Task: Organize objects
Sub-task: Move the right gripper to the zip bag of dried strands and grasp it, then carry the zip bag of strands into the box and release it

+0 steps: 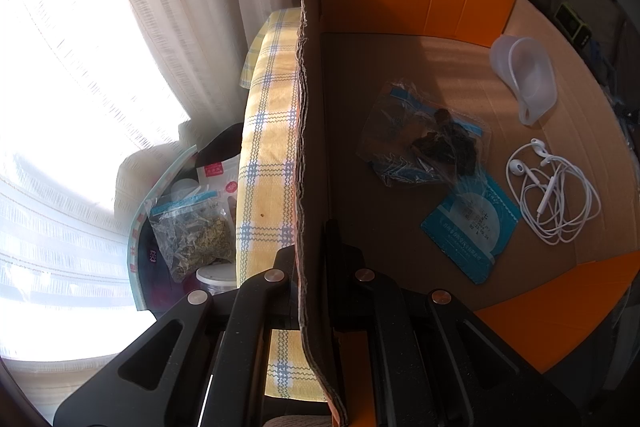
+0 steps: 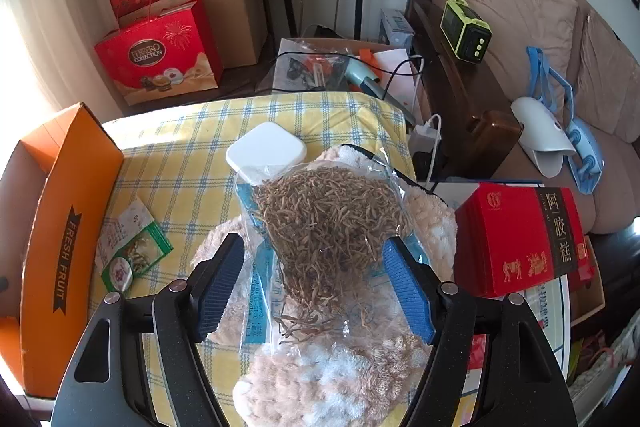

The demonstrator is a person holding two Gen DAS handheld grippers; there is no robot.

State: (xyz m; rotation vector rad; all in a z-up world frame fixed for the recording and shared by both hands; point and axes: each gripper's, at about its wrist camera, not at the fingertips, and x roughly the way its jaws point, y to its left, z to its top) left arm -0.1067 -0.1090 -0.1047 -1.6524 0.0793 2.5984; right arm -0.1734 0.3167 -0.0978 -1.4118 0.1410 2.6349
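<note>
My left gripper (image 1: 310, 247) is shut on the side wall of an orange cardboard box (image 1: 308, 107); the wall runs up between its fingers. Inside the box lie a clear bag of dark dried food (image 1: 432, 143), a blue packet (image 1: 472, 227), white earphones (image 1: 554, 187) and a translucent plastic cup (image 1: 524, 75). My right gripper (image 2: 316, 267) is open, its blue pads on either side of a clear bag of brown dried strands (image 2: 328, 219), just above it. That bag rests on a fluffy beige cloth (image 2: 340, 379) on the yellow checked tablecloth (image 2: 180, 155). The orange box (image 2: 68, 227) stands to the left.
A white square box (image 2: 266, 151) lies behind the strand bag. A green snack packet (image 2: 136, 255) lies near the orange box. A red gift box (image 2: 520, 239) stands at right. A bag of dried herbs (image 1: 192, 239) and a white-lidded jar (image 1: 216, 277) sit below the table's edge.
</note>
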